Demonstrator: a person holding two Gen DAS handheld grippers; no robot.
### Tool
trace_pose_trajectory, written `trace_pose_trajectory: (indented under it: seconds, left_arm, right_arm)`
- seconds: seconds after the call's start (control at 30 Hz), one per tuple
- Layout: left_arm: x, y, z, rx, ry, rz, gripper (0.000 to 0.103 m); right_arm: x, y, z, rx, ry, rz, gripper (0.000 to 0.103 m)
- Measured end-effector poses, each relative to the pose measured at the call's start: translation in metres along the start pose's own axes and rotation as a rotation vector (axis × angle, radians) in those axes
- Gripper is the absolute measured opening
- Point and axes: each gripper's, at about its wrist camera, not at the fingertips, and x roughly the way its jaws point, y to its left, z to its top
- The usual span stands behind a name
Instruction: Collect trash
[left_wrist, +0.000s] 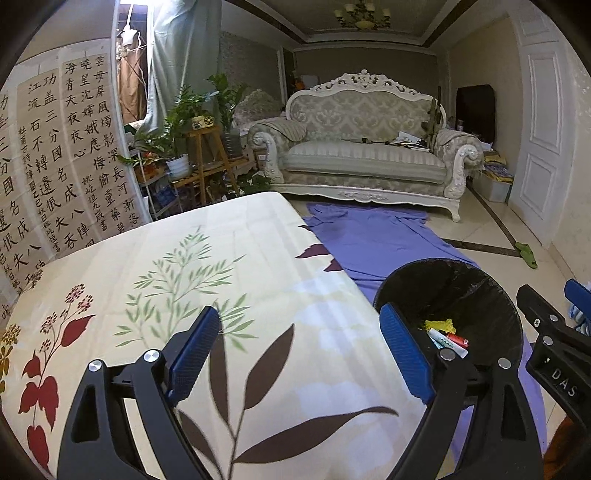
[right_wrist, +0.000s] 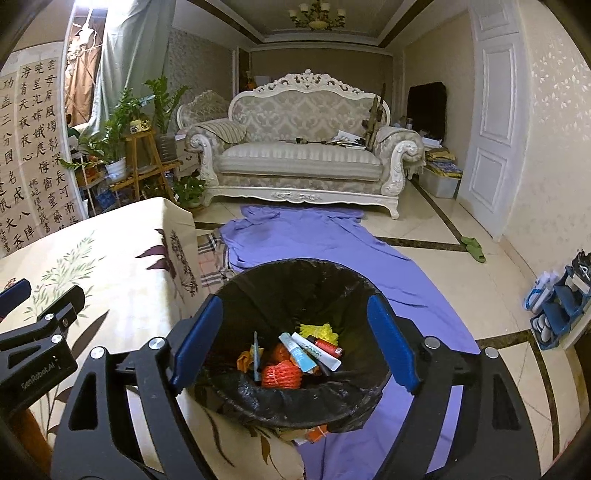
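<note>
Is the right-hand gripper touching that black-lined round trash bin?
Apart. In the right wrist view, the right gripper hangs above the black-lined round trash bin with both blue pads clear of its rim; nothing lies between them.

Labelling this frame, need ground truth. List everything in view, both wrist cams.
black-lined round trash bin: 1, black, floor beside table
orange mesh bundle: 1, orange, inside bin
white squeeze tubes: 2, white, inside bin
yellow crumpled mesh: 1, yellow, inside bin
floral cream tablecloth: 1, cream with leaf print, covering table left of bin
purple fabric sheet: 1, purple, floor from sofa to bin
ornate white-framed sofa: 1, grey-white, far wall
potted plants: several, green, on wooden stand left of sofa
calligraphy scrolls: several, beige, left wall
green slippers: pair, green, floor by white door
left gripper: 1, black with blue pads, open, empty, over table
right gripper: 1, same, open, empty, above bin
</note>
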Motion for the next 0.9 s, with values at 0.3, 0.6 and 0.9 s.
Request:
trace_pose_trajectory:
  seconds: [0.3, 0.6, 0.9]
  left_arm:
    - [-0.008, 0.012, -0.004, -0.017, -0.009, 0.004, 0.086]
    - [-0.008, 0.012, -0.005, -0.015, -0.008, 0.004, 0.086]
    - [-0.009, 0.011, -0.008, -0.014, -0.009, 0.003, 0.086]
  right_arm:
    - [-0.010, 0.005, 0.000, -0.009, -0.014, 0.005, 0.079]
    - [-0.014, 0.002, 0.003, -0.005, -0.020, -0.002, 0.079]
    - [-0.014, 0.002, 0.003, -0.007, -0.020, -0.001, 0.079]
